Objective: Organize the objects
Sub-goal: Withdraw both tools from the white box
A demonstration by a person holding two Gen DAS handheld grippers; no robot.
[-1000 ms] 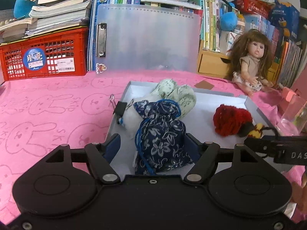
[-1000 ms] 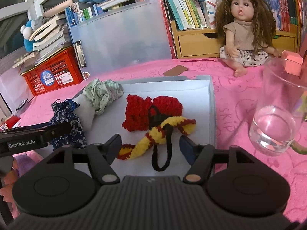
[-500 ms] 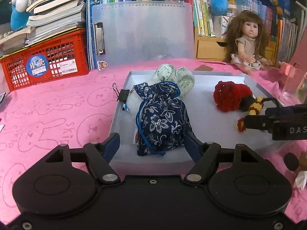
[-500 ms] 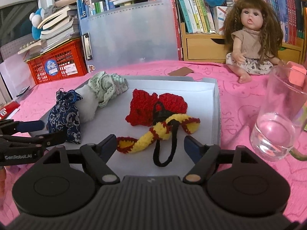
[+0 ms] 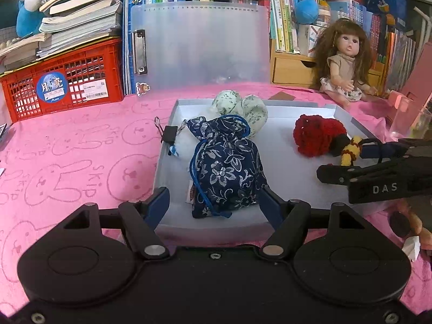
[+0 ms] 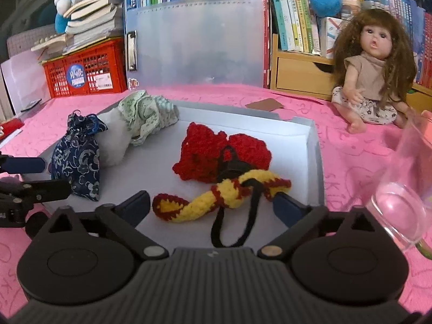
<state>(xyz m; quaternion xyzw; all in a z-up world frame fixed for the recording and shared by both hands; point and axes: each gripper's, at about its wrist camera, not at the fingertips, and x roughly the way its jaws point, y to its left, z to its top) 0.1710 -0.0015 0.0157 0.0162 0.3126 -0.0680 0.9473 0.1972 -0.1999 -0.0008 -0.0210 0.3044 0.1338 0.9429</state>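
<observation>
Soft pouches lying loose in grey tray [image 5: 278, 162].
Tray, centre frame, holds blue floral pouch [image 5: 226, 167], green cloth bundle [image 5: 240, 108], red crochet pouch [image 6: 216, 154] with striped cord: light, limp, best pinched mid-body (likely sagging). Left gripper [image 5: 214, 199] straddles blue pouch unclamped; right gripper [image 6: 213, 205] opening around cord.

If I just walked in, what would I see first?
Probably the doll with long brown hair, sitting on the pink cloth at the back right by the books. Then the grey tray in the middle, holding a red and yellow knitted toy and a dark blue flowery pouch.
</observation>
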